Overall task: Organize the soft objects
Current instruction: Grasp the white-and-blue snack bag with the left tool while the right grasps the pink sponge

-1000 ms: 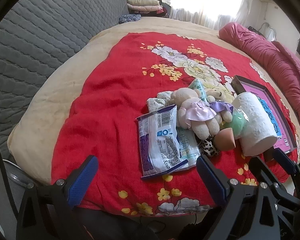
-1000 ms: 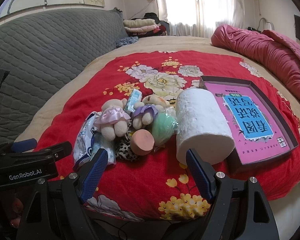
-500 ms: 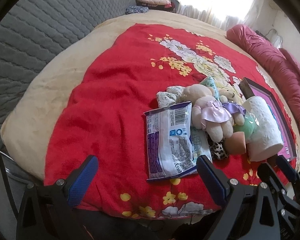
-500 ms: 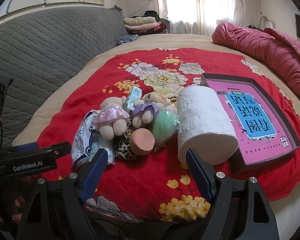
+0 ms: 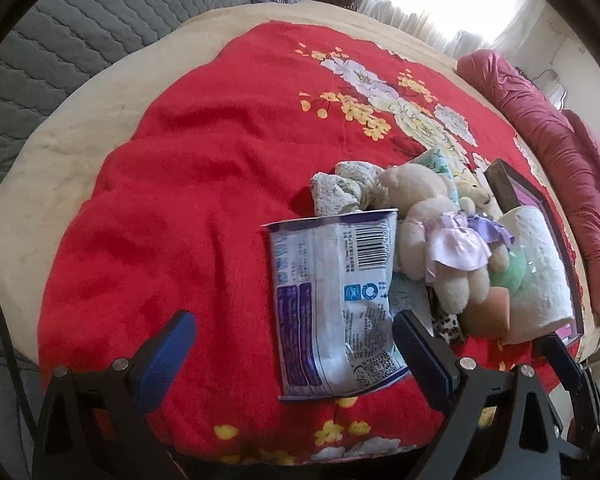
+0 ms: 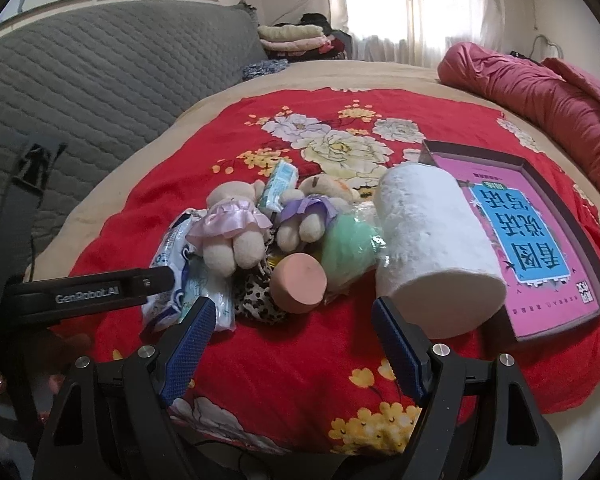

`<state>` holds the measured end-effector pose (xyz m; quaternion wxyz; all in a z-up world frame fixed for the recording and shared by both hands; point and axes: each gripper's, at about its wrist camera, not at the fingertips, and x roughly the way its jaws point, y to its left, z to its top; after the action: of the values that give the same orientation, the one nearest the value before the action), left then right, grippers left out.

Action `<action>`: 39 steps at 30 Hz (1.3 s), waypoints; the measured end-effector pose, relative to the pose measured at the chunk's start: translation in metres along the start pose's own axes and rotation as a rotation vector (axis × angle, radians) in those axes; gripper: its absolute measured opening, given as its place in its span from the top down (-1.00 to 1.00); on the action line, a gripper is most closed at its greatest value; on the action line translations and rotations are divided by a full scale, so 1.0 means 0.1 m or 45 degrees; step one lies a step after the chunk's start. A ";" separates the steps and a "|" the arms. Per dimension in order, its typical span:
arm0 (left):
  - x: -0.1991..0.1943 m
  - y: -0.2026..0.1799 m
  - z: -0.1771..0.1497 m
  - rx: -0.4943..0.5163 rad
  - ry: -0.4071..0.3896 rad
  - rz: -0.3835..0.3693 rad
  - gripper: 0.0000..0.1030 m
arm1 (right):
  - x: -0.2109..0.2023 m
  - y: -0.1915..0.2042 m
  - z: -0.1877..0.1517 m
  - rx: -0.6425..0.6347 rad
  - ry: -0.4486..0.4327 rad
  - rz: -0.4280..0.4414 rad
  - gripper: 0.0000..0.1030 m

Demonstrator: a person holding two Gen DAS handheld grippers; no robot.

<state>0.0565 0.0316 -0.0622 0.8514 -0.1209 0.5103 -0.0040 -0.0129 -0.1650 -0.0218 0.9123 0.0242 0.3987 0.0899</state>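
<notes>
A pile of soft things lies on the red floral blanket (image 5: 180, 200): a white and purple plastic packet (image 5: 332, 304), a teddy bear in a pink dress (image 5: 444, 240), a second bear in a purple dress (image 6: 308, 212), a peach sponge (image 6: 300, 280), a green puff (image 6: 350, 246), a leopard-print cloth (image 6: 256, 292) and a white paper roll (image 6: 432, 244). My left gripper (image 5: 294, 346) is open and empty, its jaws either side of the packet's near end. My right gripper (image 6: 294, 332) is open and empty, just short of the peach sponge.
A dark tray with a pink book (image 6: 528, 236) lies right of the roll. A rolled red quilt (image 6: 540, 92) runs along the right. A grey quilted headboard (image 6: 80, 80) is on the left. Folded clothes (image 6: 292, 38) sit far back.
My left gripper has moved forward and lower toward the packet, which now sits between its jaws. My right gripper has closed in slightly on the pile. Both stay open.
</notes>
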 end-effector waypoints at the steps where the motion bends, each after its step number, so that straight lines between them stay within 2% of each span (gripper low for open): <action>1: 0.02 0.00 0.01 0.000 0.002 0.004 -0.92 | 0.02 0.01 0.00 -0.003 0.004 0.004 -0.58; 10: 0.20 0.01 0.05 0.001 0.038 -0.025 -0.82 | 0.22 0.04 0.04 -0.023 0.036 0.019 -0.58; 13: 0.24 0.02 0.07 0.005 0.038 -0.034 -0.63 | 0.28 0.05 0.06 -0.026 0.038 0.027 -0.58; 15: 0.27 0.03 0.10 0.002 0.036 -0.039 -0.60 | 0.30 0.03 0.06 -0.012 0.040 0.042 -0.58; 20: 0.28 0.04 0.11 0.002 0.024 -0.039 -0.37 | 0.37 -0.03 0.11 0.029 0.040 0.035 -0.57; 25: 0.27 0.05 0.11 0.018 0.013 -0.033 -0.29 | 0.47 -0.06 0.13 0.041 0.066 0.035 -0.30; 30: 0.27 0.09 0.12 0.009 0.005 -0.043 -0.16 | 0.57 -0.11 0.13 0.063 0.092 0.044 0.21; 34: 0.25 0.10 0.12 0.009 -0.002 -0.036 -0.05 | 0.56 -0.13 0.13 0.065 0.082 0.053 0.25; 39: 0.20 0.11 0.12 0.015 -0.020 -0.034 -0.04 | 0.44 -0.11 0.13 0.057 0.058 0.069 0.26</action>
<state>0.0756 0.0418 -0.0767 0.8559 -0.1229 0.5020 -0.0174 0.0272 -0.1672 -0.0460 0.8994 0.0535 0.4207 0.1061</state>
